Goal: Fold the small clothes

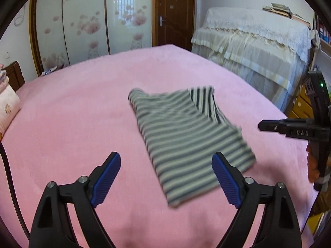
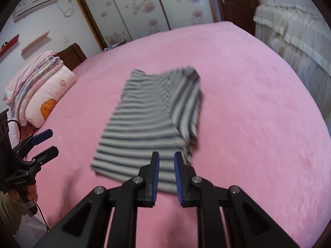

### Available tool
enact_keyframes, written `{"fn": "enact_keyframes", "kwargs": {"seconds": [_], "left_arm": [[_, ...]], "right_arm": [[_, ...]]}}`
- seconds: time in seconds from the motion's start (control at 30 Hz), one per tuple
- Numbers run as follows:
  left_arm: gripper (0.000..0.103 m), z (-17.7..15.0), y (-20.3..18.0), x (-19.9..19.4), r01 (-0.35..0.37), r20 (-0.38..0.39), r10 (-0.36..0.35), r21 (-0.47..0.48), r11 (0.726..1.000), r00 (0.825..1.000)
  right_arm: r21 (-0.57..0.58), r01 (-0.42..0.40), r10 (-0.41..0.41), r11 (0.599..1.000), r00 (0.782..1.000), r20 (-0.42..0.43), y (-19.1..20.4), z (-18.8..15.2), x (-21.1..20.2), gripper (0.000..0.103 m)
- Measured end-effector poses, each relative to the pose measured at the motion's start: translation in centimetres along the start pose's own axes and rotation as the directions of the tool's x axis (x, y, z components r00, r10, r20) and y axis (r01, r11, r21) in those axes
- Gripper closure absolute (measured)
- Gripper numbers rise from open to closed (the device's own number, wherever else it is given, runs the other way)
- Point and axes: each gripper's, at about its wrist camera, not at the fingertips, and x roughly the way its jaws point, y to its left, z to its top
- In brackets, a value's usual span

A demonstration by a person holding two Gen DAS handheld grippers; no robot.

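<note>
Both views are taken from fisheye cameras mounted behind each gripper's fingers, angled downward over the pink plush bed cover (image 1: 82,107). The grey-and-white striped folded garment (image 1: 186,136) is seen from its left in the left wrist view and more squarely in the right wrist view; wardrobe and door are shared.

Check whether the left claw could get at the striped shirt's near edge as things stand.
Probably yes: the left claw is wide open and empty, above the pink bed, with nothing between it and the striped shirt.
</note>
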Motion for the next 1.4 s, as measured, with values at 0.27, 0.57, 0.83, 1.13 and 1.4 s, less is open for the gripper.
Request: {"fn": "enact_keyframes", "kwargs": {"seconds": [0.27, 0.57, 0.83, 1.13, 1.4], "left_arm": [[0.010, 6.3, 1.1, 9.6, -0.016, -0.012, 0.015, -0.084, 0.996, 1.000], [0.019, 7.7, 4.4, 22.9, -0.102, -0.128, 0.084, -0.141, 0.985, 0.988], [0.018, 5.7, 6.1, 26.5, -0.136, -0.187, 0.110, -0.134, 0.982, 0.976], [0.018, 8.5, 6.9, 23.8, -0.143, -0.183, 0.121, -0.111, 0.984, 0.976], [0.011, 11.2, 7.3, 14.1, -0.113, -0.090, 0.101, -0.146, 0.983, 0.991]], "right_arm": [[-0.024, -0.086, 0.086, 0.996, 0.996, -0.012, 1.3, 7.1, 7.7, 0.089], [0.062, -0.017, 0.019, 0.998, 0.999, -0.030, -4.9, 11.0, 15.8, 0.089], [0.132, 0.052, -0.042, 0.990, 0.996, -0.072, -9.9, 9.5, 18.1, 0.089], [0.138, 0.063, -0.061, 0.988, 0.998, -0.024, -9.3, 10.5, 15.0, 0.088], [0.071, 0.028, -0.031, 0.997, 0.998, 0.054, -5.5, 11.9, 5.8, 0.084]]}}
